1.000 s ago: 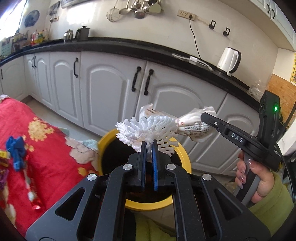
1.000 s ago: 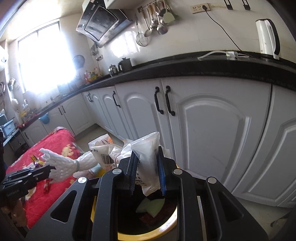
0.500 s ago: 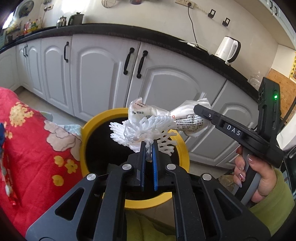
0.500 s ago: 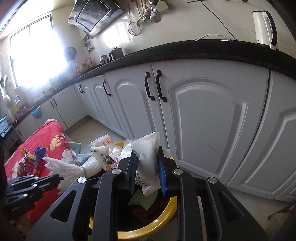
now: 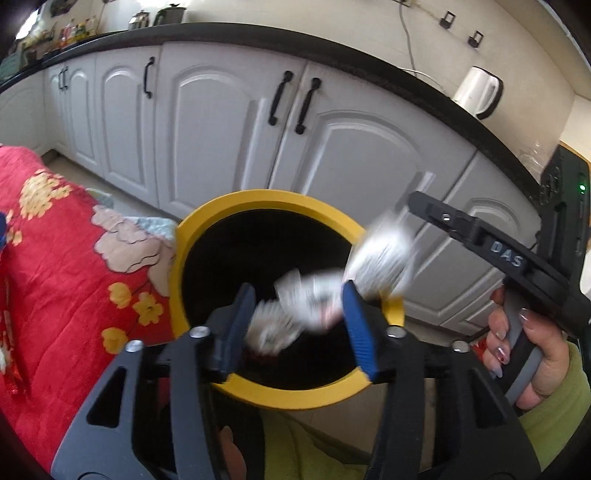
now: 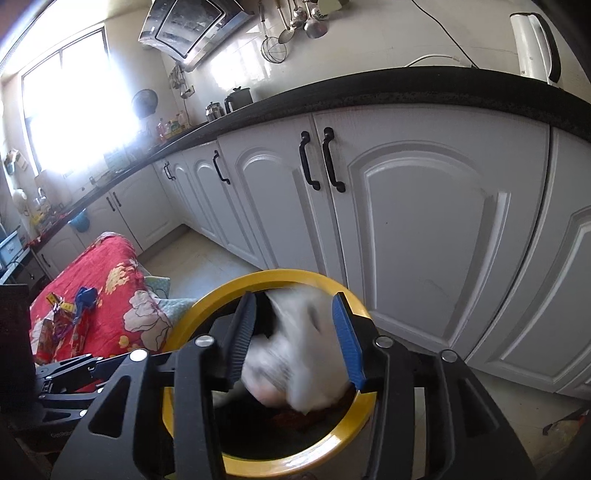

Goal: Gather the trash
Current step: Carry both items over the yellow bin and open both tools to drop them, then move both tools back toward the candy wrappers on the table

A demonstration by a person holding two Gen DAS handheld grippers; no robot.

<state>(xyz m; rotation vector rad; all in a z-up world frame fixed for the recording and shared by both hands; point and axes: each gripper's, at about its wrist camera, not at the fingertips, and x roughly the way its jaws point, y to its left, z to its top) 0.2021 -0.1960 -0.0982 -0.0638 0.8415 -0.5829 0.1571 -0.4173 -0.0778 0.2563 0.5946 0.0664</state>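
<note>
One run of white cabinets (image 6: 424,229) under one black countertop (image 6: 369,92) is seen in both views, with one red flowered cloth (image 5: 55,266) and one yellow-rimmed bin (image 5: 295,400) below both grippers. Two pieces of trash are counted: a blurred white foam net (image 5: 273,325) between the spread, opening jaws of the left gripper (image 5: 299,325), unpinched over the bin mouth, and a blurred white plastic bag (image 6: 303,350) between the opening jaws of the right gripper (image 6: 295,343), also loose above the bin. Only the left view shows the hand (image 5: 524,354) on the right gripper; only the right view shows the window (image 6: 74,107) and range hood (image 6: 192,29).
</note>
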